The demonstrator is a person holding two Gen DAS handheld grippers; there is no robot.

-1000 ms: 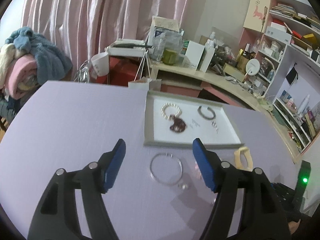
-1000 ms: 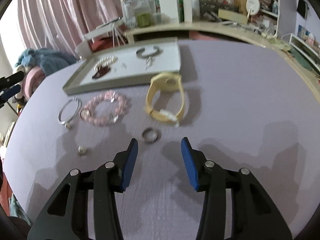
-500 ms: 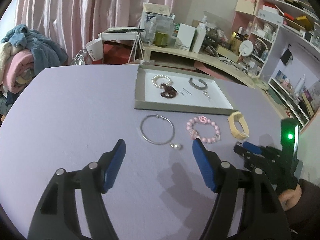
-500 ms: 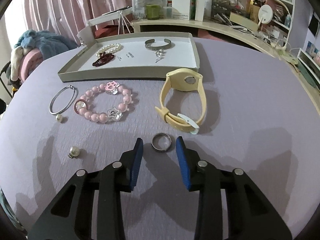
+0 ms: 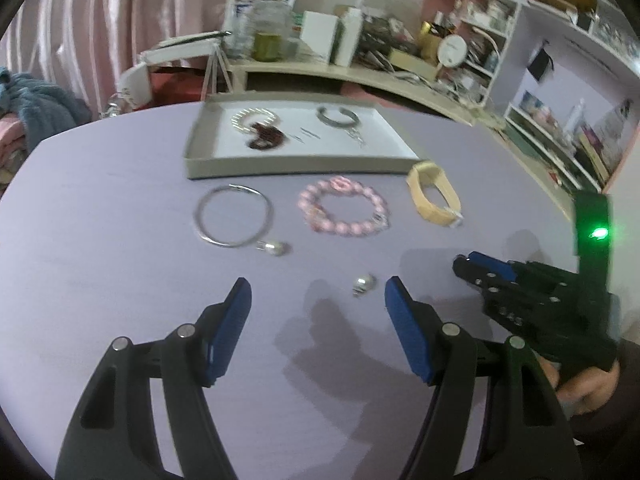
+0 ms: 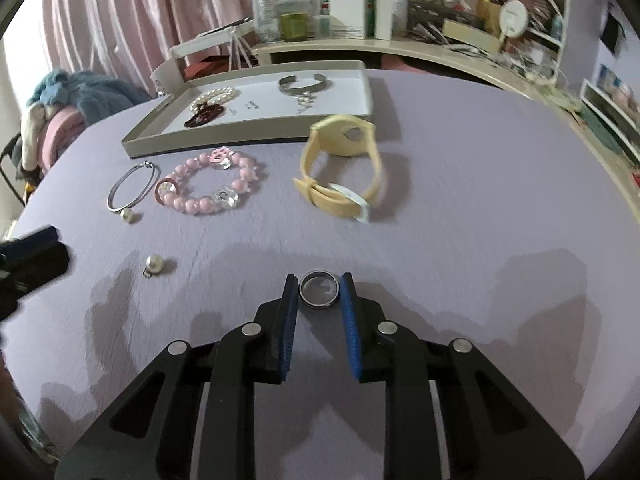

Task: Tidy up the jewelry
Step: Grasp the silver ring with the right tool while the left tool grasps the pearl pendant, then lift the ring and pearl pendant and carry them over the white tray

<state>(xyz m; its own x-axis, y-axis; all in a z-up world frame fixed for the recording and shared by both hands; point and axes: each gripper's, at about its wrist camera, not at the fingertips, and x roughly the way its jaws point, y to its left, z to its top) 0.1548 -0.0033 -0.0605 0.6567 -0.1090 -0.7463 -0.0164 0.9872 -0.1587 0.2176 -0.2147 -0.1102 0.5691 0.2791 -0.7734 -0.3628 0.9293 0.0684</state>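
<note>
A dark metal ring [image 6: 319, 304] lies on the lilac table between the blue pads of my right gripper [image 6: 319, 291]. Its jaws are closing, and the pads touch the ring on both sides. My left gripper [image 5: 318, 284] hangs open over the table, with a loose pearl earring [image 5: 365, 282] just inside its right finger. Ahead lie a silver bangle [image 5: 228, 245], a pink bead bracelet [image 6: 200, 206] and a yellow watch [image 6: 344, 136]. Behind them stands the grey tray [image 6: 200, 146], holding a pearl bracelet, a dark red piece and a silver cuff.
In the left wrist view my right gripper [image 5: 466, 262] reaches in from the right, held by a hand. A cluttered curved shelf [image 6: 400, 46] runs behind the table. Pink curtains and a pile of clothes [image 6: 80, 92] stand at the far left.
The right jaws have narrowed from wide apart to pads against the ring. The left gripper has come down and back from the tray towards the pearl earring, still open.
</note>
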